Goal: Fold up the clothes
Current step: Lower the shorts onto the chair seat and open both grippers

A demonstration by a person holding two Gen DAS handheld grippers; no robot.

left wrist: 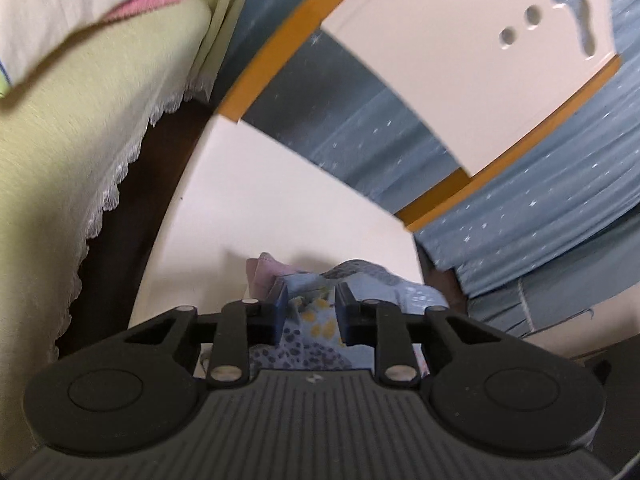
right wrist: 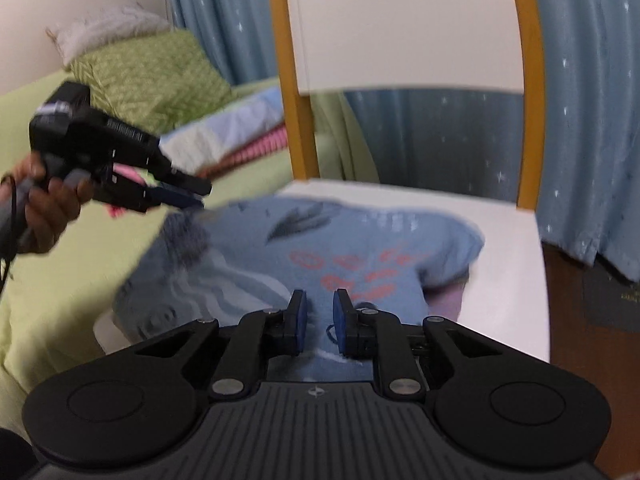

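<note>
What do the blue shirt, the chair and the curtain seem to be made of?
Shirt: soft knit cloth, probably cotton, matte; it drapes and wrinkles and carries printed red marks.
Chair: looks like wood or board, its back and seat smooth off-white, the frame a satin orange-yellow; hard straight edges and drilled holes suggest this.
Curtain: thin woven fabric, slightly shiny, hanging in pleats with small pale stars.

The shirt (right wrist: 320, 248) ahead of the right claw (right wrist: 319, 316) is showing light blue with coral-red print, dark grey marks and pale stripes. The claw is wearing black with blue pads (right wrist: 301, 312). The chair (right wrist: 404, 28) behind is showing white with an orange-yellow frame. The curtain (right wrist: 592, 120) is showing grey-blue with small white stars. Left of the claw, the bed cover (right wrist: 60, 280) is showing pale green.
</note>
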